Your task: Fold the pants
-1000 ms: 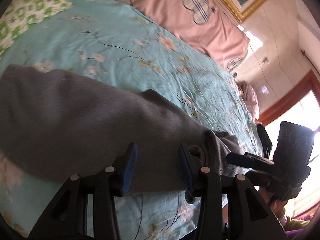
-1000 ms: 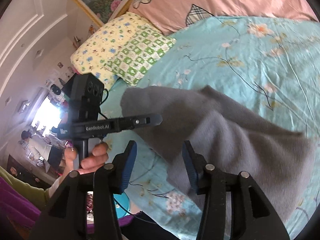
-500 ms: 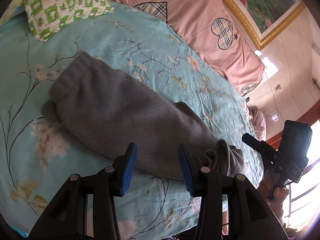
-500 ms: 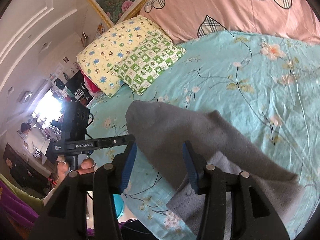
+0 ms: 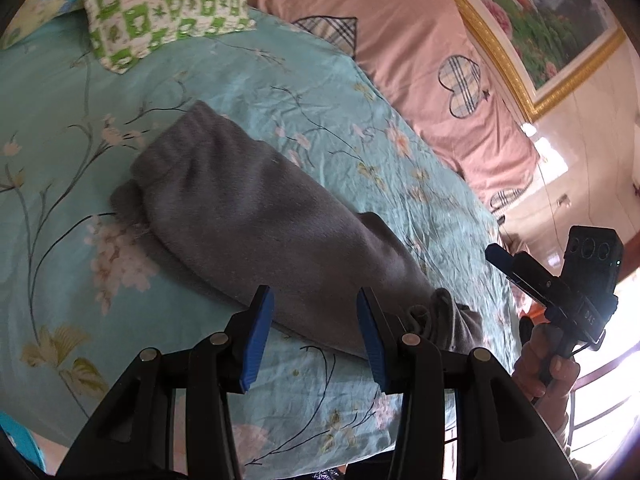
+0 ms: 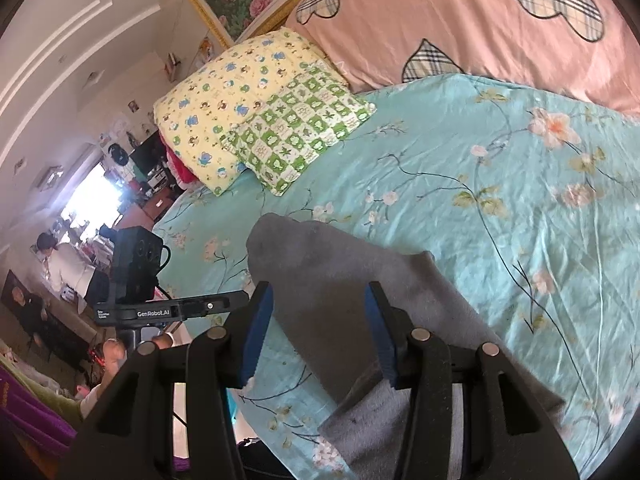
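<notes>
Left gripper [image 5: 316, 336] is seen with its blue-padded jaws spread wide and nothing between them; no contact with cloth is visible. The grey pants [image 5: 256, 216] lie on the teal floral bedsheet [image 5: 60, 200] just ahead of this gripper, running from the far left down to a bunched, wrinkled end beside the gripper's right finger. Whether that bunched end touches the finger cannot be told, since the finger covers the edge. Right gripper [image 6: 320, 332] is likewise held wide apart and empty, above the pants [image 6: 328, 280], which extend forward from between its fingers; a lighter grey fold is noted below and to the right of the right finger. The near part of the garment is hidden under the black gripper frame, and its lower edge is cut off by the picture border. In the left wrist view the right gripper [image 5: 496, 254] is seen off to the right, gripped by a hand [image 5: 544, 364]; its jaw spacing is not readable there. In the right wrist view the left gripper [image 6: 236, 300] appears to the left, only one finger showing. A green checked pillow [image 6: 304, 128] and a yellow pillow [image 6: 224, 100] lie far ahead to the left; a pink quilt [image 6: 460, 12] lies far ahead.
</notes>
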A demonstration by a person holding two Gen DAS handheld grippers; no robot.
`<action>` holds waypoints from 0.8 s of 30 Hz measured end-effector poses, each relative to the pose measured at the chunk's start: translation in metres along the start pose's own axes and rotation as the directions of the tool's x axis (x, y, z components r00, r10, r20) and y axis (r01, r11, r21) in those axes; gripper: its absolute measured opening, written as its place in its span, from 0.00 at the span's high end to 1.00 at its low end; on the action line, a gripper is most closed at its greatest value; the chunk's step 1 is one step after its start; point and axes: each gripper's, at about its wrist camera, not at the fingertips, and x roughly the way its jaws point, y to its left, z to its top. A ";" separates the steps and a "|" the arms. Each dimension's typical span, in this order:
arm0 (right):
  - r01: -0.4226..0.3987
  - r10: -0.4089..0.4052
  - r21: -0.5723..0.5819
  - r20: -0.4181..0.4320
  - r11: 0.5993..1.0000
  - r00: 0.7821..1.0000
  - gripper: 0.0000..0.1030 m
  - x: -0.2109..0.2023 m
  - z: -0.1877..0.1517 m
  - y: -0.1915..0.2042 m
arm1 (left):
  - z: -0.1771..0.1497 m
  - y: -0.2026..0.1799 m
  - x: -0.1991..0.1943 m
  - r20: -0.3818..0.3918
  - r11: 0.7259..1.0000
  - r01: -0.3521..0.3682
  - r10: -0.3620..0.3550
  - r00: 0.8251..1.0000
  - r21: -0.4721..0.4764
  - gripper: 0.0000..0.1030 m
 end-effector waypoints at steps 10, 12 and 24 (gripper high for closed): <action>-0.061 0.057 -0.047 -0.075 0.997 0.996 0.52 0.042 0.029 0.011 | 0.002 0.041 -0.024 0.052 0.989 -0.097 0.103 0.993 -0.115 0.48; -0.068 0.062 -0.066 -0.091 0.996 0.994 0.52 0.050 0.034 0.014 | 0.003 0.049 -0.025 0.053 0.985 -0.106 0.114 0.992 -0.140 0.48; -0.115 0.075 -0.172 -0.220 0.978 0.972 0.52 0.108 0.061 0.033 | 0.008 0.078 -0.017 0.030 0.964 -0.133 0.144 0.989 -0.231 0.46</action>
